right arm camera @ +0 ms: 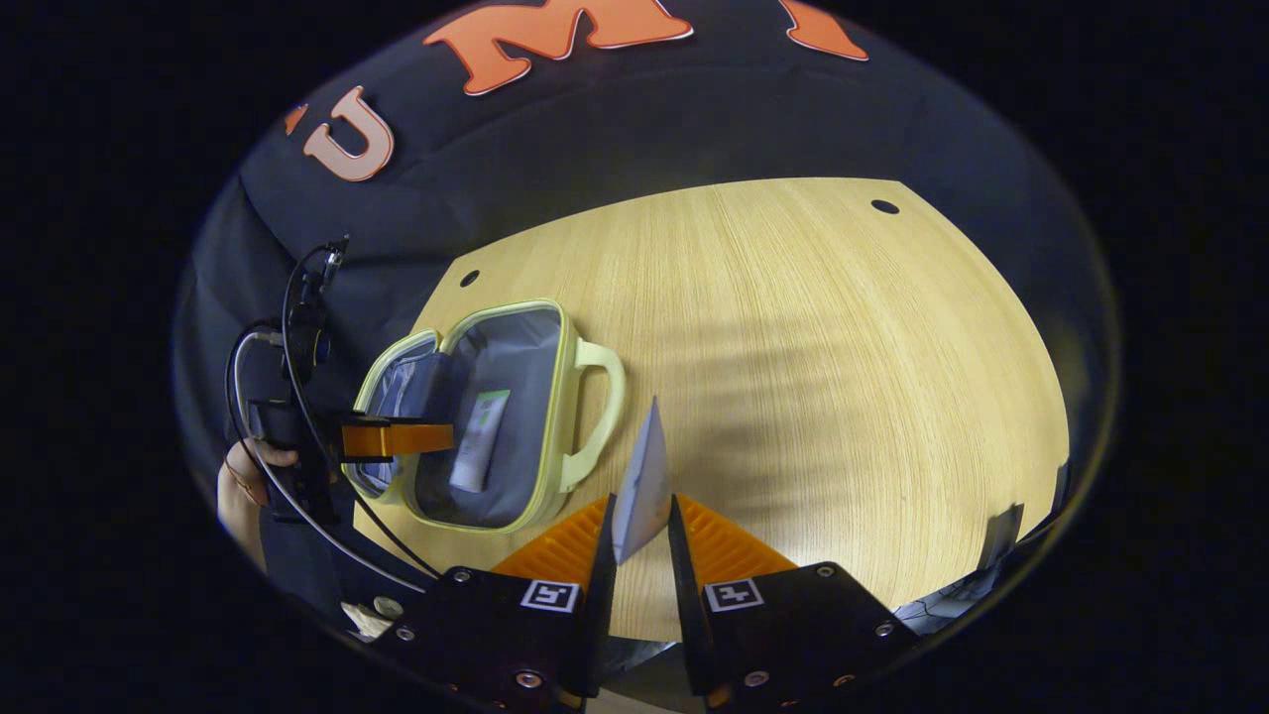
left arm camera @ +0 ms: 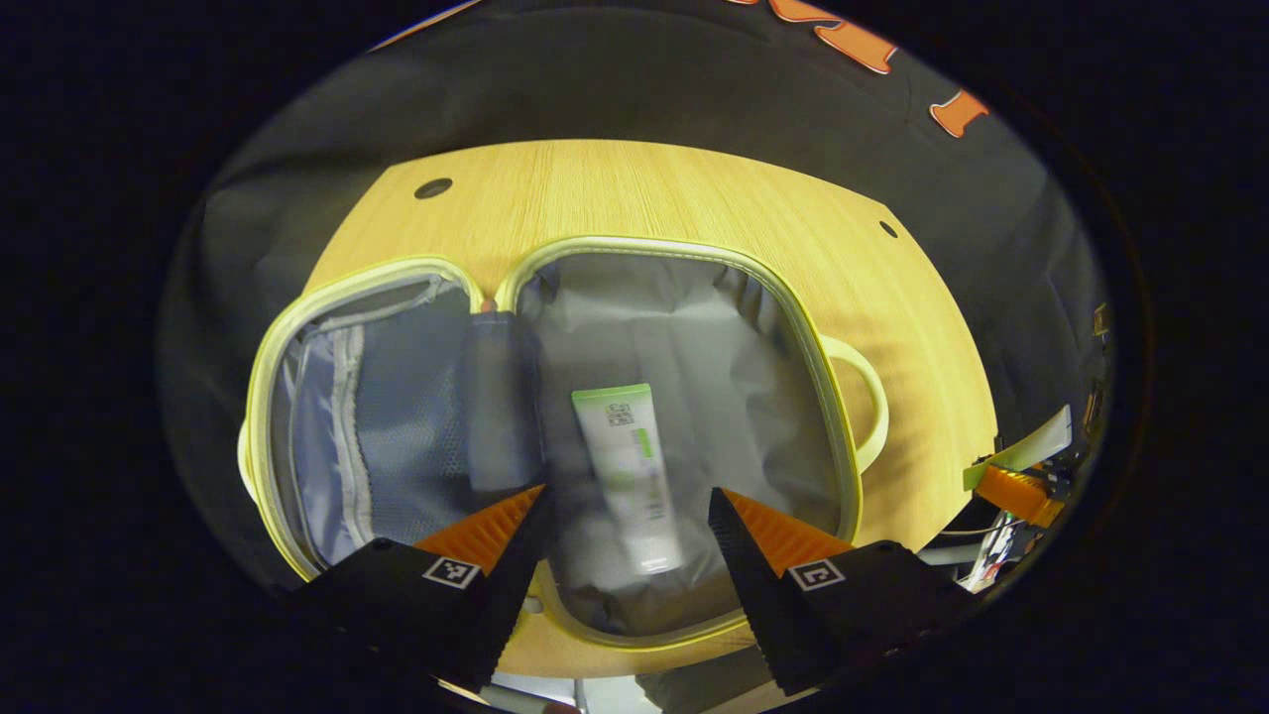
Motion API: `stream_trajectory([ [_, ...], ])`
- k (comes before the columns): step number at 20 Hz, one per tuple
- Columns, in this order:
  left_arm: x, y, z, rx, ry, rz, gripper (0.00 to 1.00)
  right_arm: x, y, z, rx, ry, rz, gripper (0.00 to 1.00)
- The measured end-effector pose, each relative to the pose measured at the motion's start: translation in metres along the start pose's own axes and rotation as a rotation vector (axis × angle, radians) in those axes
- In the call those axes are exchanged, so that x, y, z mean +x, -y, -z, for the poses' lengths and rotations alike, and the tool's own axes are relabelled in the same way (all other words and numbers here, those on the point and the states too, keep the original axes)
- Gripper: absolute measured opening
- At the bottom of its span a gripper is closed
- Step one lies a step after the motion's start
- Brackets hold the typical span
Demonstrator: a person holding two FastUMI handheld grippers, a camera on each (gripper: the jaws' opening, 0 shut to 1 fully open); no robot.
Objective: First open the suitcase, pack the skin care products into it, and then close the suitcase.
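Observation:
A small yellow-green suitcase [left arm camera: 838,416] lies open and flat on the wooden table. A white tube with green print [left arm camera: 630,471] lies on the grey lining of its right half, and a dark grey bottle [left arm camera: 496,397] rests along the hinge. My left gripper [left arm camera: 627,516] hovers open above the tube, nothing between its fingers. In the right gripper view the suitcase [right arm camera: 570,397] sits at the left with the tube [right arm camera: 478,436] inside. My right gripper [right arm camera: 641,531] is shut on a flat white packet [right arm camera: 644,476], held on edge above the table right of the case.
The suitcase's left half holds a mesh zip pocket [left arm camera: 387,426]. Its handle [left arm camera: 867,397] points toward bare table [right arm camera: 843,377] on the right. The left gripper [right arm camera: 397,436], a hand [right arm camera: 243,476] and cables [right arm camera: 297,416] show beside the case in the right gripper view.

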State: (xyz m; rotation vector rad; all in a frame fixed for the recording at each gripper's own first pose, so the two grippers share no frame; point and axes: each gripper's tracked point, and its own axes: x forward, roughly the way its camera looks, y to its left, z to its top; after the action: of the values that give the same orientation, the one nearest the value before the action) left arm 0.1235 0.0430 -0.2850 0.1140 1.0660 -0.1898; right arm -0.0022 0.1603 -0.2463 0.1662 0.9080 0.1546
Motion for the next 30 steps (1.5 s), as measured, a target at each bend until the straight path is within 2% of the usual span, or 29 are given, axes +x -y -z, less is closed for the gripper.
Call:
stream_trajectory([
  [5, -0.032, -0.027, -0.004, 0.032, 0.103, -0.084, 0.97, -0.006, -0.022, -0.012, -0.066, -0.001, -0.030, 0.32],
  [11, -0.073, -0.065, 0.020, -0.103, 0.201, -0.073, 0.96, 0.004, -0.072, -0.023, -0.233, -0.053, -0.109, 0.32],
  [16, -0.109, -0.130, 0.059, -0.192, 0.265, -0.153, 0.96, 0.038, -0.116, -0.010, -0.288, -0.155, -0.175, 0.32],
  [19, -0.129, -0.161, 0.080, -0.226, 0.287, -0.202, 0.96, 0.061, -0.137, 0.005, -0.241, -0.251, -0.219, 0.32],
  [24, -0.149, -0.202, 0.116, -0.291, 0.278, -0.248, 0.96, 0.108, -0.130, 0.017, -0.201, -0.313, -0.148, 0.32],
  [25, -0.149, -0.204, 0.119, -0.299, 0.276, -0.247, 0.96, 0.111, -0.129, 0.018, -0.199, -0.318, -0.138, 0.27],
  [28, -0.143, -0.210, 0.121, -0.317, 0.272, -0.237, 0.96, 0.108, -0.136, 0.015, -0.172, -0.304, -0.148, 0.38],
  [30, -0.139, -0.212, 0.119, -0.323, 0.279, -0.221, 0.96, 0.103, -0.143, 0.010, -0.154, -0.285, -0.170, 0.62],
])
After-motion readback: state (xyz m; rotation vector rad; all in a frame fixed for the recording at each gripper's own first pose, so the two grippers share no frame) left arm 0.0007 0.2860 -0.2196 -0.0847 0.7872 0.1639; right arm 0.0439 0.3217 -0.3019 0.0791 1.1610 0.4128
